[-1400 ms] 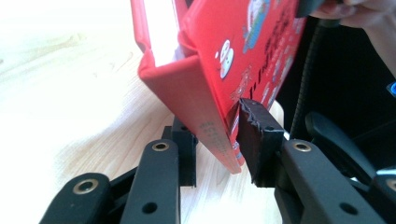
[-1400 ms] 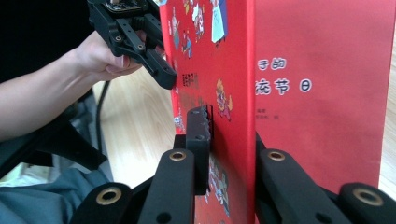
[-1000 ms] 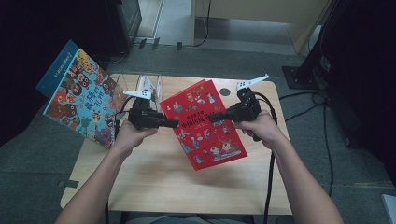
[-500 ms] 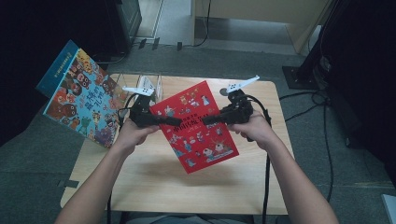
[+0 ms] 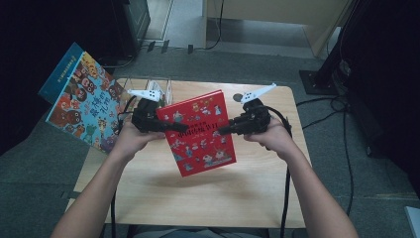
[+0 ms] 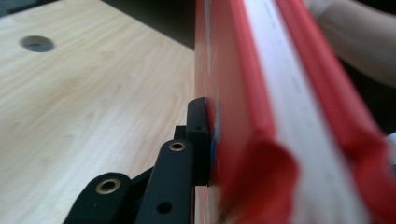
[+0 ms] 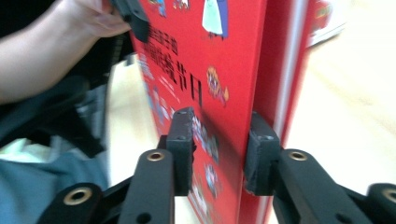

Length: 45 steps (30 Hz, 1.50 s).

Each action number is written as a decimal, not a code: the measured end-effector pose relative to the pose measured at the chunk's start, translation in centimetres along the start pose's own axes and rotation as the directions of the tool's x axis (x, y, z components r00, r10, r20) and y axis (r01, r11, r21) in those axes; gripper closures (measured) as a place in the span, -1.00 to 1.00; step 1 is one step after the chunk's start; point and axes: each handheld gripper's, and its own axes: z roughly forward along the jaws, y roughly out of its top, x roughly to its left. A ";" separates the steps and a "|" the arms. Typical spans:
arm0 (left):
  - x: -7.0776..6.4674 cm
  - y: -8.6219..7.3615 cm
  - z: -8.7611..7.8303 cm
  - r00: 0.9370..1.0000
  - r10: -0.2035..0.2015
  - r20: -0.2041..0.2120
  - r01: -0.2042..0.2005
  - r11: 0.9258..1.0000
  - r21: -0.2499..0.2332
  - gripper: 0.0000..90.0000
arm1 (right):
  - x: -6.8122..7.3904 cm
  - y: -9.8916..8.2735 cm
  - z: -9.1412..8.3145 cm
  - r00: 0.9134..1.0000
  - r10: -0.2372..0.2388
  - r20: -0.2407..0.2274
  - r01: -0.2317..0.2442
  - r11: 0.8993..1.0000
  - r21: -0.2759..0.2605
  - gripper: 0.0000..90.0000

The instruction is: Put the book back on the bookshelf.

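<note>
At the centre of the high view a red book [image 5: 202,131] is held tilted above the bench [image 5: 148,193] between the left gripper [image 5: 171,127] and right gripper [image 5: 225,130]; in the left gripper view one of the fingers [image 6: 200,140] presses its cover after closing, while in the right gripper view the fingers [image 7: 183,140], just opening, straddle it loosely.

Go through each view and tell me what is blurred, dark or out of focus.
High view: sharp enough, table lit, floor and surroundings dark. Left gripper view: the red book sits too close and smears out of focus, while the wood grain stays clear. Right gripper view: the book cover is soft, and the background tabletop is washed out.
</note>
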 end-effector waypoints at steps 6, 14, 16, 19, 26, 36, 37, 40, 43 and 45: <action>0.0 0.1 0.3 0.998 0.001 -0.068 0.001 0.999 0.037 0.80 | -1.1 -1.0 -0.9 0.991 0.079 0.109 -0.069 0.993 -0.091 0.42; -0.1 0.7 1.8 0.997 0.012 -0.082 -0.005 0.997 0.083 0.80 | -1.8 -0.8 0.3 0.991 0.096 0.098 -0.082 0.987 -0.139 0.44; -0.2 0.9 1.9 0.996 0.003 -0.087 0.006 0.995 0.104 0.80 | -2.0 -1.1 0.5 0.991 0.101 0.089 -0.088 0.986 -0.144 0.44; -0.3 1.1 1.9 0.994 0.011 -0.105 0.004 0.990 0.142 0.78 | -2.1 -1.3 0.9 0.991 0.101 0.084 -0.088 0.985 -0.147 0.44; -0.8 2.0 1.8 0.991 0.030 -0.131 0.001 0.973 0.231 0.73 | -1.7 -1.2 1.7 0.994 0.058 0.088 -0.047 0.992 -0.121 0.43; -1.7 4.1 0.8 0.983 0.066 -0.170 0.002 0.928 0.373 0.72 | -1.0 -0.7 2.9 0.998 0.028 0.050 -0.023 0.994 -0.102 0.48; -1.9 4.3 0.8 0.983 0.070 -0.170 0.002 0.921 0.389 0.72 | -0.9 -0.7 3.1 0.999 0.028 0.047 -0.023 0.995 -0.100 0.48; -2.0 5.0 1.3 0.980 0.081 -0.181 0.008 0.896 0.444 0.72 | -0.6 -0.6 3.8 0.999 0.022 0.037 -0.019 0.995 -0.097 0.45; -2.1 5.9 2.0 0.978 0.092 -0.186 0.017 0.858 0.513 0.70 | -0.4 -0.5 4.3 0.999 0.012 0.040 -0.008 0.996 -0.090 0.40; -2.0 6.4 2.7 0.977 0.097 -0.191 0.026 0.831 0.555 0.69 | -0.4 -0.5 4.3 0.999 0.010 0.043 -0.006 0.996 -0.092 0.41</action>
